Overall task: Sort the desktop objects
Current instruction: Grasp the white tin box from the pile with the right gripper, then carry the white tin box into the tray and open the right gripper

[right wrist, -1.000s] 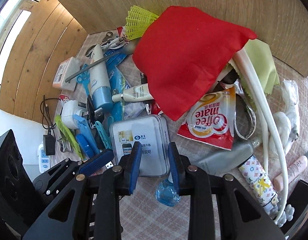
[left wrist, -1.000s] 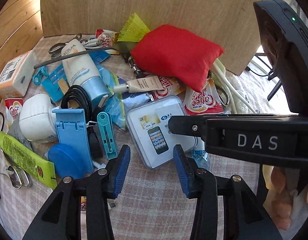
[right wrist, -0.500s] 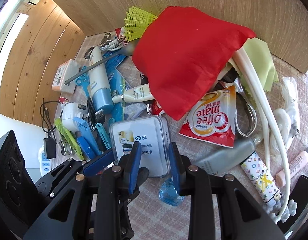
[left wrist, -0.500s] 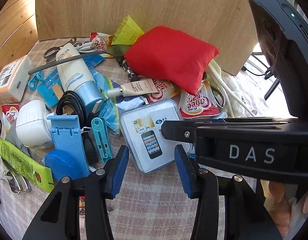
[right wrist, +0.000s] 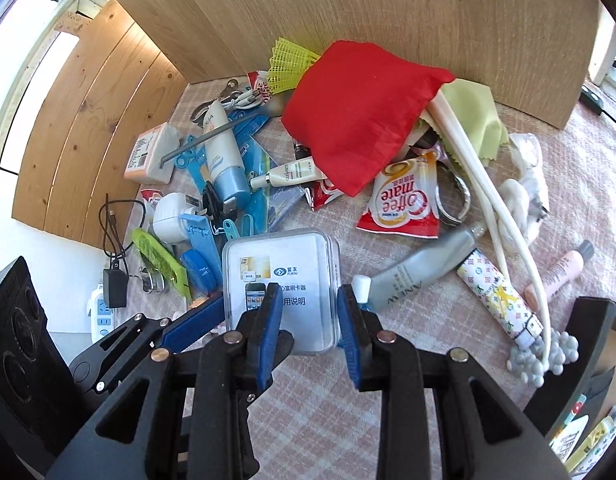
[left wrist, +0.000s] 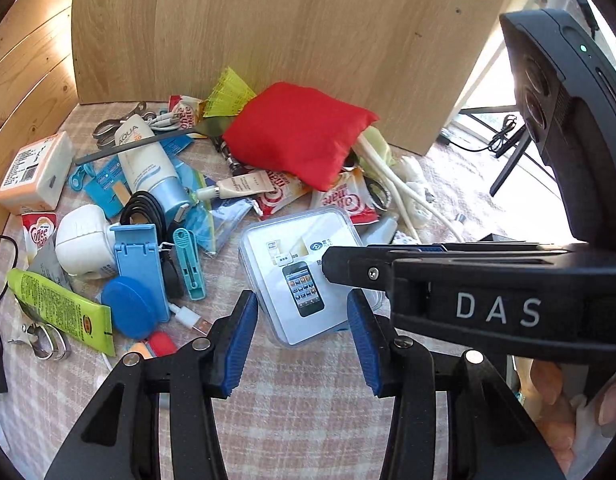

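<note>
Clutter mostly unsorted: the heap spreads from 9 to 3 o'clock on the checked cloth (left wrist: 308, 400). In it are the red pouch (right wrist: 360, 120) at 12, a Coffee mate sachet (right wrist: 404, 204), a grey tube (right wrist: 416, 276) and a patterned tube (right wrist: 496, 292) toward 3, and a blue stand (left wrist: 141, 264), white charger (left wrist: 81, 242) and green tube (left wrist: 59, 304) toward 9. Item in hand is the clear case (right wrist: 283, 264), dead centre, nearest edge of the pile. Right gripper (right wrist: 308, 308) is part-closed on the case's near edge, one pad against its right side and the other overlapping its face; reads as clamped on it. Left gripper (left wrist: 299, 320) has jaws apart with the case's near corner between them; cannot tell if its pads press. Case looks tipped up off the cloth, so judged as pick under way and placement not done. A dark-rimmed box (right wrist: 592, 320) at 4 o'clock in the right view shows a few packets below it, maybe already sorted, too cropped to say. Nearly everything is left: tubes, sachets, cables, clips, pouch.
</note>
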